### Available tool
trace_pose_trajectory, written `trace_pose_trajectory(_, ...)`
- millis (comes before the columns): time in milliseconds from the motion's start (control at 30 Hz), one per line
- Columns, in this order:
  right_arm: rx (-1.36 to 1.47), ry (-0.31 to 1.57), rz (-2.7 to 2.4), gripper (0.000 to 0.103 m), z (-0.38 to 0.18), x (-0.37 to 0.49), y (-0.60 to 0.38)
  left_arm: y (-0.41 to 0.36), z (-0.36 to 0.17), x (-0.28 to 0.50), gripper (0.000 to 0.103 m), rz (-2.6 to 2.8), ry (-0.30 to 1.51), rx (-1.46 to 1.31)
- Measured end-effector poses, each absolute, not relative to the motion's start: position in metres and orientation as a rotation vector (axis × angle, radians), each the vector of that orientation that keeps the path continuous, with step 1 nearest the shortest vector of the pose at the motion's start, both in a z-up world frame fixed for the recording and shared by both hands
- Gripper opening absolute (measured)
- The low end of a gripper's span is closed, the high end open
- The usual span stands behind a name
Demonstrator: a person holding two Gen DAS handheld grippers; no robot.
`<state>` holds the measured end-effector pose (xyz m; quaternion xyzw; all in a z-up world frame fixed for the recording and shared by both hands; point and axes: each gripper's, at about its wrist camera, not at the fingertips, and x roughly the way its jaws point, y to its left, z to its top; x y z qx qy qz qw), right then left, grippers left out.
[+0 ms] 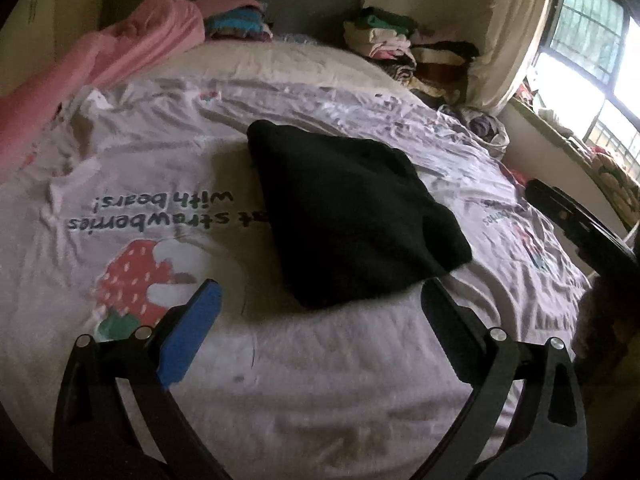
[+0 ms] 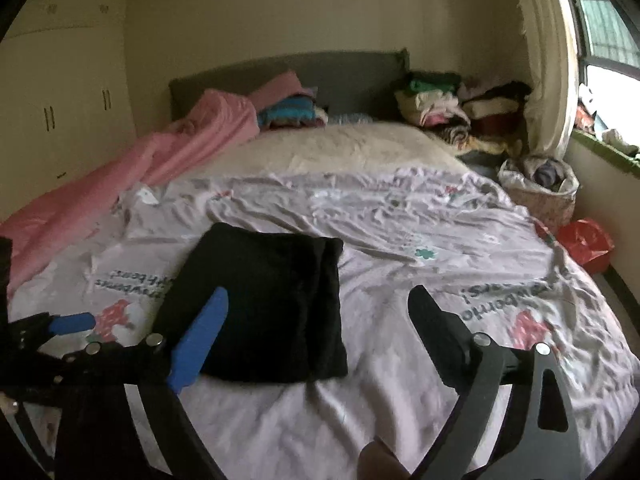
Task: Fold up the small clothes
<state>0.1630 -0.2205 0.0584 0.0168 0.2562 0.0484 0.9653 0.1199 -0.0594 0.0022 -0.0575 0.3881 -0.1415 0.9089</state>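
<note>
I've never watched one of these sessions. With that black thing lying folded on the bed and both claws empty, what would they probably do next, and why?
Probably lift the black garment away toward the stacks of folded clothes by the headboard. It already lies in a compact fold on the printed sheet, and both the left gripper and right gripper stand open with nothing between them.

- You have a bed (image 2: 280,420) under a wrinkled pale lilac cover (image 2: 400,240) printed with strawberries and lettering (upside down from your side).
- A folded black garment (image 2: 264,304) lies flat on the cover, near centre.
- At 10 o'clock, a pink blanket (image 2: 168,160) runs along the edge.
- At 12, a cream blanket (image 2: 340,148) with folded bright clothes (image 2: 292,114) behind.
- At 2, a mixed clothes pile (image 2: 460,112).
</note>
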Motion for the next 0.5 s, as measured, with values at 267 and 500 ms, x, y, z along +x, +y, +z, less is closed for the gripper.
trace_pose_trajectory(267,-0.039,0.488,0.069,0.097,0.046,0.097,-0.204,-0.048,0.001,0.08,0.093,-0.269,0.764,-0.085)
trace_pose_trajectory(500,-0.085,0.48,0.038,0.098,0.025,0.065,-0.19,-0.04,-0.012,0.058,0.093,-0.257,0.764,-0.072)
